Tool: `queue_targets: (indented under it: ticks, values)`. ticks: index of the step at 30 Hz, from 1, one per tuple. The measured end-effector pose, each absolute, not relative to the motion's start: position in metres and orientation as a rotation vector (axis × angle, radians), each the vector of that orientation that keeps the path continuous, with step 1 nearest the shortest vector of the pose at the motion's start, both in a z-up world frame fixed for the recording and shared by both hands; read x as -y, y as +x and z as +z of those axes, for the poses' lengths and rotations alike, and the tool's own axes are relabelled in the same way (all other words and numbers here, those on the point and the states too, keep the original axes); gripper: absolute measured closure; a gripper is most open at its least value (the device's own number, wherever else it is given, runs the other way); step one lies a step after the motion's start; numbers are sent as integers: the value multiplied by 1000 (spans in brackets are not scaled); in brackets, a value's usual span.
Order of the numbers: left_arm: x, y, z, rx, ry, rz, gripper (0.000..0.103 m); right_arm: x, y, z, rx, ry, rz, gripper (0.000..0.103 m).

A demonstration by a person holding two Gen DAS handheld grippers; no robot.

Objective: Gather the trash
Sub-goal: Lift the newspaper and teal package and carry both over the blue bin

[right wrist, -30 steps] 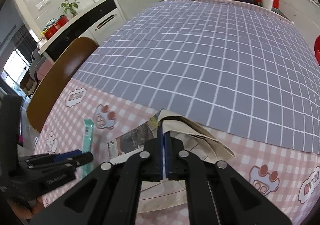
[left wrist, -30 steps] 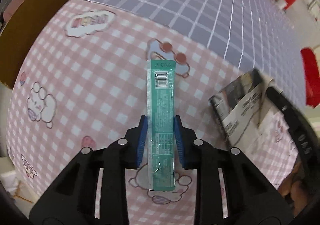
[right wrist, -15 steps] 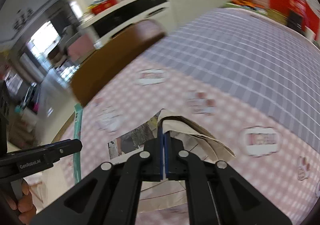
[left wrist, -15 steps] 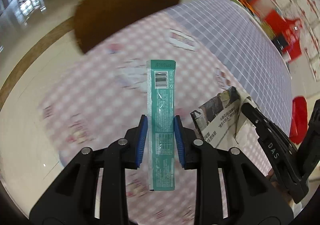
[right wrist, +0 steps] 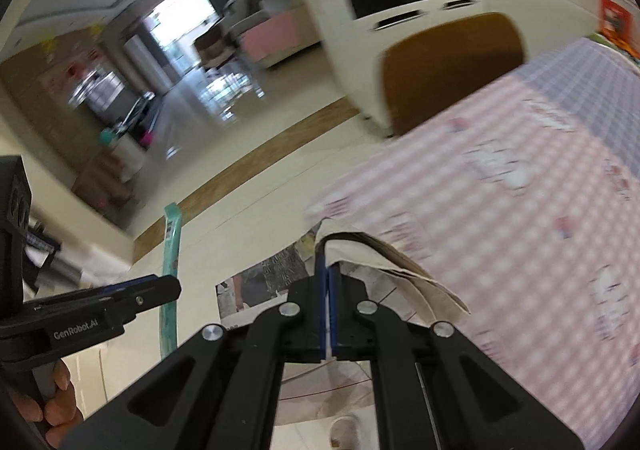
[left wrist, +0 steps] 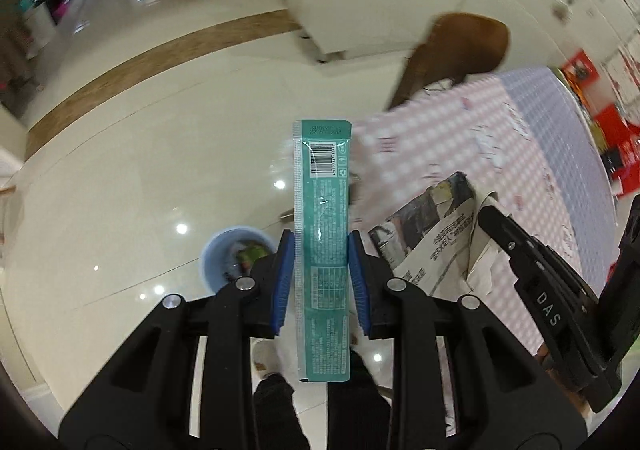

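A pale blue bin (left wrist: 236, 256) on the floor, lower centre of the left view, holds blurred green scraps. The left gripper (left wrist: 322, 270) has its jaws clamped on a teal wrapper (left wrist: 322, 234), long axis vertical in frame, barcode end uppermost. The right gripper (right wrist: 328, 306) has its jaws closed on a folded newspaper (right wrist: 372, 262) at mid-frame.
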State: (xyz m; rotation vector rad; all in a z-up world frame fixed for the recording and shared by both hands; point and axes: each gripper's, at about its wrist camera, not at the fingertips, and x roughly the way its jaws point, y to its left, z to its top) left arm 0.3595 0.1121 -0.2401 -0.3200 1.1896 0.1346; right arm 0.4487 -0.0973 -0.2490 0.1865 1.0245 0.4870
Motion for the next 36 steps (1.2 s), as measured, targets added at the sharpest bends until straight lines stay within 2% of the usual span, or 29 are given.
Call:
queue_targets:
  ticks: [6, 12, 36]
  values:
    - [-170, 319, -239, -1179, -363, 208, 76, 30, 422, -246, -1054, 133, 575, 101]
    - [-197, 294, -238, -1167, -403, 240, 76, 1, 406, -241, -1071, 88, 609, 101]
    - [-196, 312, -244, -1208, -404, 196, 76, 30, 417, -231, -1056, 106, 541, 101]
